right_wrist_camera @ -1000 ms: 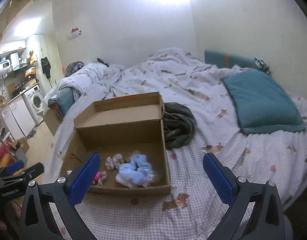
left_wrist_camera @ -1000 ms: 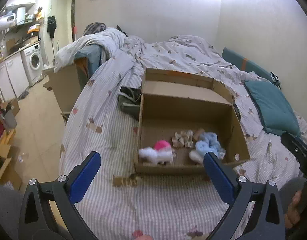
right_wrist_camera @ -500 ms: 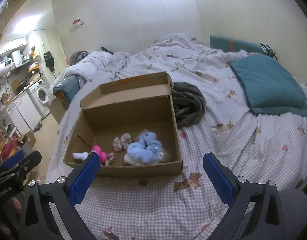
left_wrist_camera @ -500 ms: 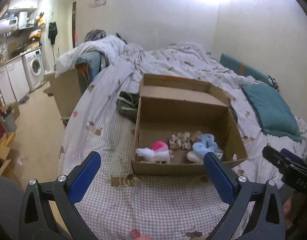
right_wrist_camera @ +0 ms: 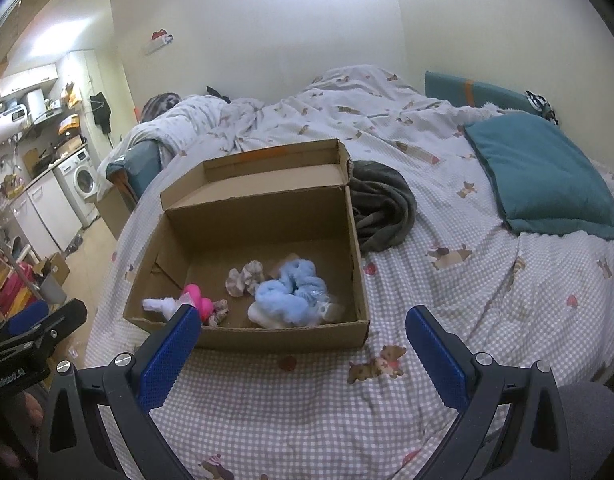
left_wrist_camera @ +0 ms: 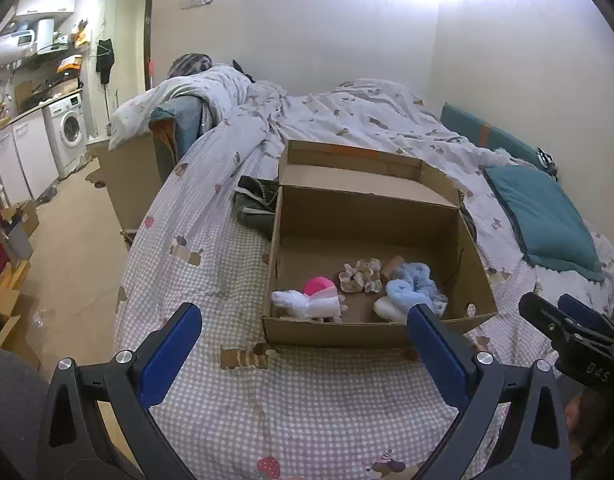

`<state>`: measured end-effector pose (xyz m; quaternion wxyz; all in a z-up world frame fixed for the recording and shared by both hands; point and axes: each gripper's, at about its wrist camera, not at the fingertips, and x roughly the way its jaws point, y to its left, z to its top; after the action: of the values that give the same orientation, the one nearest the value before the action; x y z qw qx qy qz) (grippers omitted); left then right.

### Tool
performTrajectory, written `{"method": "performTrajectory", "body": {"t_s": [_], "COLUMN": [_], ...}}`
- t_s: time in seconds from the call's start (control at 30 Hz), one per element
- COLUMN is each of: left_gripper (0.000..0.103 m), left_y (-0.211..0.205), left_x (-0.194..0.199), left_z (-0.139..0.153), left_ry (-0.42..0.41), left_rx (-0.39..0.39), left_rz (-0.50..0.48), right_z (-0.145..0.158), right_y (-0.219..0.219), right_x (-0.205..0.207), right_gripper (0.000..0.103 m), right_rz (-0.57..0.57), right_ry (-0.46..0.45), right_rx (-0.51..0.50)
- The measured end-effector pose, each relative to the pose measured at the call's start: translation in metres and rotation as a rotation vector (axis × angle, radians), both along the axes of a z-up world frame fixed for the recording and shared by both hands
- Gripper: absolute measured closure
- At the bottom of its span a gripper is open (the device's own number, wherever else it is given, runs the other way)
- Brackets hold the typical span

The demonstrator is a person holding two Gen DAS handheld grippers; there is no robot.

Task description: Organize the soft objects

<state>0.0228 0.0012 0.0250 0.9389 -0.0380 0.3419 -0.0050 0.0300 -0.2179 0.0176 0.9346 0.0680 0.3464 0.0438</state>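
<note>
An open cardboard box (left_wrist_camera: 371, 332) (right_wrist_camera: 267, 338) lies on the bed. Inside it are a fluffy light-blue item (left_wrist_camera: 413, 288) (right_wrist_camera: 291, 294), a beige rolled pair of socks (left_wrist_camera: 360, 276) (right_wrist_camera: 245, 278), and a pink and white item (left_wrist_camera: 315, 298) (right_wrist_camera: 195, 300). My left gripper (left_wrist_camera: 303, 340) is open and empty, held above the bedcover in front of the box. My right gripper (right_wrist_camera: 301, 340) is open and empty, also in front of the box. Each gripper shows at the edge of the other's view.
A dark grey-green garment (right_wrist_camera: 383, 210) (left_wrist_camera: 253, 204) lies behind the box. A teal pillow (right_wrist_camera: 547, 176) (left_wrist_camera: 543, 218) lies at the right. A rumpled duvet (left_wrist_camera: 347, 116) fills the far bed. Floor, a washing machine (left_wrist_camera: 69, 132) and boxes are at the left.
Both grippers have pulled back and lowered a little; the box looks slightly farther in the left view and more from above in the right view. Nothing in the box moved.
</note>
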Motion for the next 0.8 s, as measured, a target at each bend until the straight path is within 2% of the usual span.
{"method": "performTrajectory", "body": {"t_s": [0.8], "left_gripper": [0.001], "left_y": [-0.0031], "left_x": [-0.0047], "left_z": [0.0039], "left_ry": [-0.022], "left_rx": [-0.002], "left_rz": [-0.017], "right_z": [-0.0005], "right_y": [0.0008], "right_x": [0.0006], "right_gripper": [0.000], "right_rz": [0.001], "right_ry": [0.004], "right_rx": [0.000]}}
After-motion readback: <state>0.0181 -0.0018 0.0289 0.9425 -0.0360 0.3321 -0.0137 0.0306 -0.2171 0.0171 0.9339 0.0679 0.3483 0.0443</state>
